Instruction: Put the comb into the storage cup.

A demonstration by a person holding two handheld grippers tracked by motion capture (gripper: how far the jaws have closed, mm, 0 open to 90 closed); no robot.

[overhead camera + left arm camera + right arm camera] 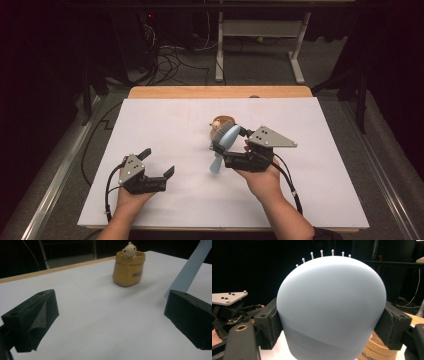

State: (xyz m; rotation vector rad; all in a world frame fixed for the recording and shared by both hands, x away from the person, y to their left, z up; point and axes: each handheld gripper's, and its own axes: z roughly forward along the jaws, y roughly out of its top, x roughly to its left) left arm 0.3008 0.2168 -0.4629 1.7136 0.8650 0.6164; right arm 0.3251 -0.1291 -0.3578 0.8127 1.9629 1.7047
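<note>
Forearms enter low, palms cupping each tool | left hand-held gripper (159, 163) near bench (165, 125) front edge, jaws spread wide, nothing between | right hand-held gripper (226, 145) raised mid-bench, clamped on pale blue hairbrush (332, 307) head, handle hanging down | beyond it, tan pot (128, 269) with small figure stands upright.

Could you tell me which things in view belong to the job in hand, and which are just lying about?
In the job:
- pale blue hairbrush, clamped by its head in the right gripper
- yellow pot with an animal figure on its rim
- left gripper, open

Lying about:
- cables on the floor
- desk frame behind the table
</note>
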